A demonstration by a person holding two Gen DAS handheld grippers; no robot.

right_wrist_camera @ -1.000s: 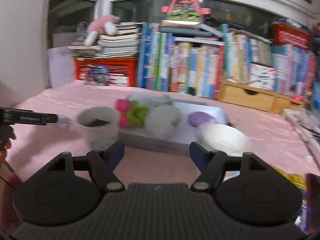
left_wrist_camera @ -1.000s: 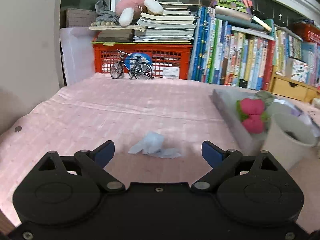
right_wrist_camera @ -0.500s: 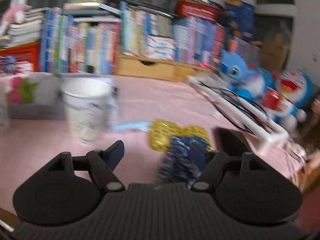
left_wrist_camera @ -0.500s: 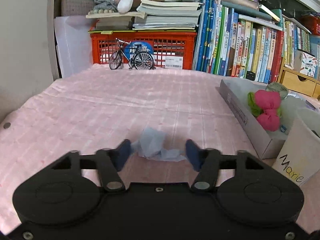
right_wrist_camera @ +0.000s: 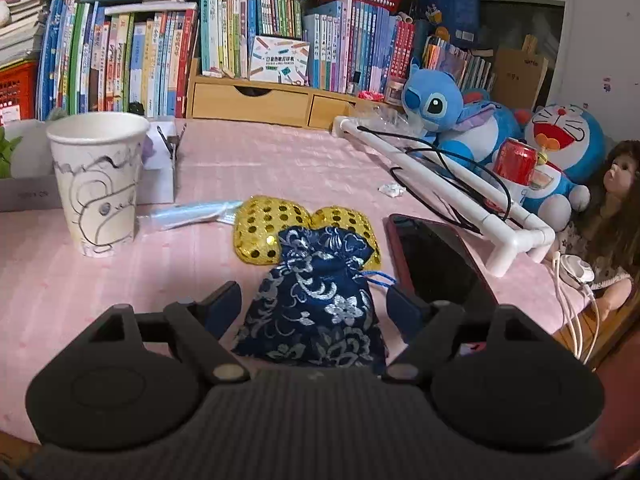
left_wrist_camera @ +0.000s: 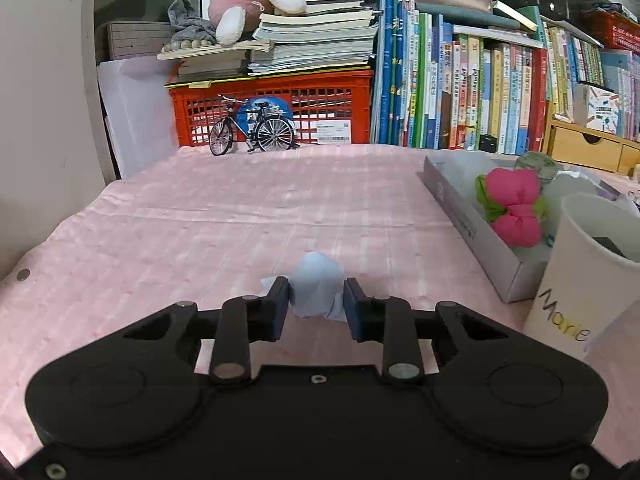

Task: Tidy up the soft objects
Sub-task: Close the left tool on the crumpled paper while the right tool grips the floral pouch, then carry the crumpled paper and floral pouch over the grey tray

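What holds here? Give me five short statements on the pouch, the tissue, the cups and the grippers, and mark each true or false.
1. The blue tissue lies between the left gripper fingers. True; the jaws are closing on it.
2. The blue pouch sits inside the paper cup. False: it lies on the pink cloth, between the right gripper fingers.
3. The right gripper's pads press on the pouch. False: they stand clear and are opening.
4. A gold sequin piece lies just beyond the pouch. True.
5. The phone lies left of the pouch. False: right.
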